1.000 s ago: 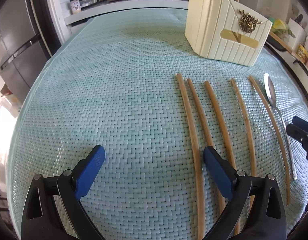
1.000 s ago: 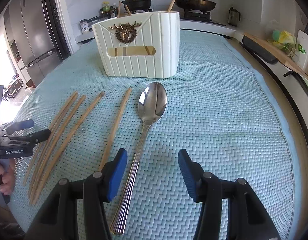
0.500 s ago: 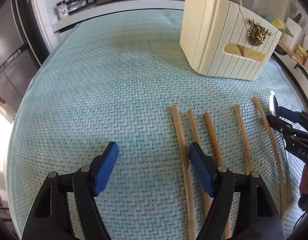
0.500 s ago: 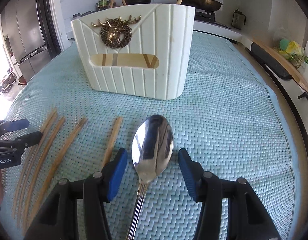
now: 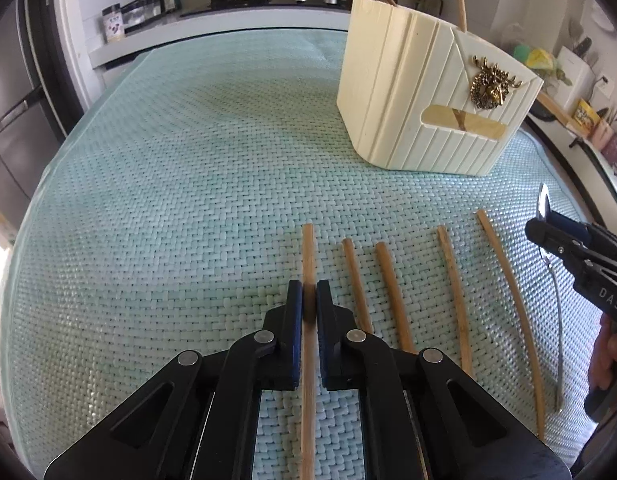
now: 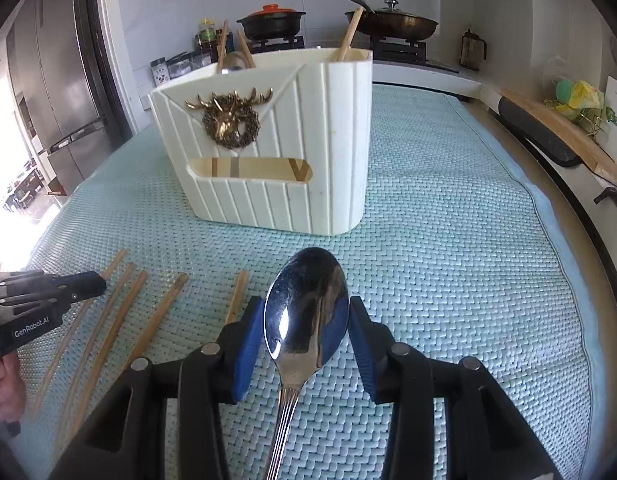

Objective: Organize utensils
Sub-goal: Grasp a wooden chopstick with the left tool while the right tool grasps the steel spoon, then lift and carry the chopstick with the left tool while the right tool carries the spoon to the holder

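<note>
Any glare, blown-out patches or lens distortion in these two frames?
Left wrist view: fisheye bends the chopsticks outward; left edge blown out by daylight. Right wrist view: spoon bowl shows bright specular glare and reflections; doorway at far left is overexposed; utensil holder stays sharp and evenly lit.

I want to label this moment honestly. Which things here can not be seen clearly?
- Holder interior: its walls hide how many utensils stand inside, in both views.
- Spoon handle end: cut off by the bottom edge, right wrist view.
- Gripped chopstick lower end: cut off by the bottom edge, left wrist view.
</note>
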A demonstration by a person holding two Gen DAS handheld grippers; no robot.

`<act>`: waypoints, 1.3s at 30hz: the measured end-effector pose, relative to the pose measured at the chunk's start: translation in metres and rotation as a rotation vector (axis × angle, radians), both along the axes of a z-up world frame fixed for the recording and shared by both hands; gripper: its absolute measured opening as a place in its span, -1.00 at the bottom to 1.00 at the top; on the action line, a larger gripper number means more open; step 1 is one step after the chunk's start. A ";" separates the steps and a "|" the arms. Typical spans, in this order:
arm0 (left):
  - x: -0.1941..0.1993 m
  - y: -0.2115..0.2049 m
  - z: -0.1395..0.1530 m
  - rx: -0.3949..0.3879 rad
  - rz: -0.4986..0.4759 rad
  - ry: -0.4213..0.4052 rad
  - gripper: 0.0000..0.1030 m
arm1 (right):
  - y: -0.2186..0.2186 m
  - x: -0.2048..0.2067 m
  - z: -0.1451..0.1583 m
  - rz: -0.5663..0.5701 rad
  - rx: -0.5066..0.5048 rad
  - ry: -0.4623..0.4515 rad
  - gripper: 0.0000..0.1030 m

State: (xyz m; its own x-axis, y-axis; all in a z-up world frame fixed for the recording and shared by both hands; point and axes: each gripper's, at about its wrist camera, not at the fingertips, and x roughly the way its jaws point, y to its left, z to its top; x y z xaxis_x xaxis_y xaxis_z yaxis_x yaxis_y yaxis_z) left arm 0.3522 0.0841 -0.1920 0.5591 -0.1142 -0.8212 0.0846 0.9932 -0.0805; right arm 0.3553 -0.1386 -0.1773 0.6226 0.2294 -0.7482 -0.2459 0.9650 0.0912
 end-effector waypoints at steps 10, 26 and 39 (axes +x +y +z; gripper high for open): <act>-0.047 0.006 0.064 -0.075 0.031 -0.132 -0.91 | -0.015 -0.036 0.056 0.028 0.052 -0.124 -0.18; -0.095 0.020 0.144 -0.160 0.036 -0.320 -0.91 | -0.029 -0.104 0.122 0.059 0.087 -0.298 -0.18; -0.084 0.015 0.169 -0.185 0.004 -0.374 -0.91 | -0.034 -0.104 0.155 0.084 0.087 -0.361 -0.19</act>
